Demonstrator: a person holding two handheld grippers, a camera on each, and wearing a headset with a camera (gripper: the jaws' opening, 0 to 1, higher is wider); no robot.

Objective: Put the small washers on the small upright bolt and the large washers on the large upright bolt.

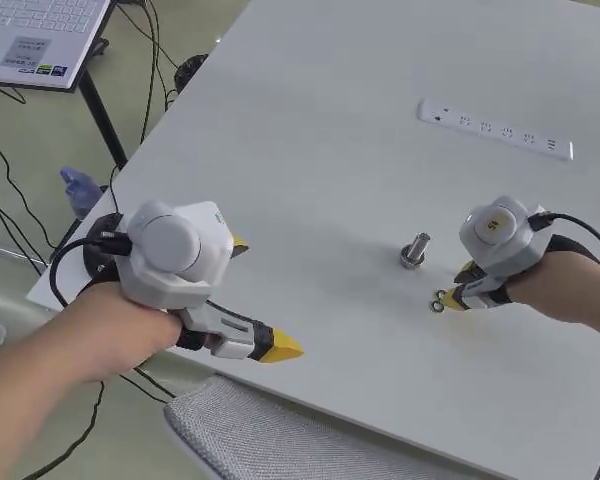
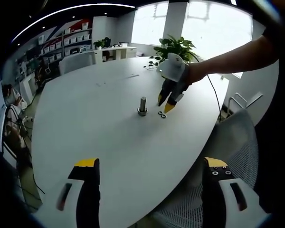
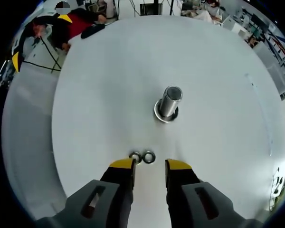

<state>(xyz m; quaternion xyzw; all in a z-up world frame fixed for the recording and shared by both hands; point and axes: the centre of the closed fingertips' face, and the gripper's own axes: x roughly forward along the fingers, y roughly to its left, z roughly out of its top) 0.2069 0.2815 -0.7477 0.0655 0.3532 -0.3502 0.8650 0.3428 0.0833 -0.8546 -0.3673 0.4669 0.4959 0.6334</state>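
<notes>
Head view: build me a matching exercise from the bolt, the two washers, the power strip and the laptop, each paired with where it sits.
1. bolt
2. washers
3. power strip
4. laptop

A. beyond the edge of the table, upper left
B. lying flat just ahead of the right tongs
C. standing upright, mid-table
D. lying flat towards the table's far side

Pairs: 1-C, 2-B, 3-D, 4-A
</notes>
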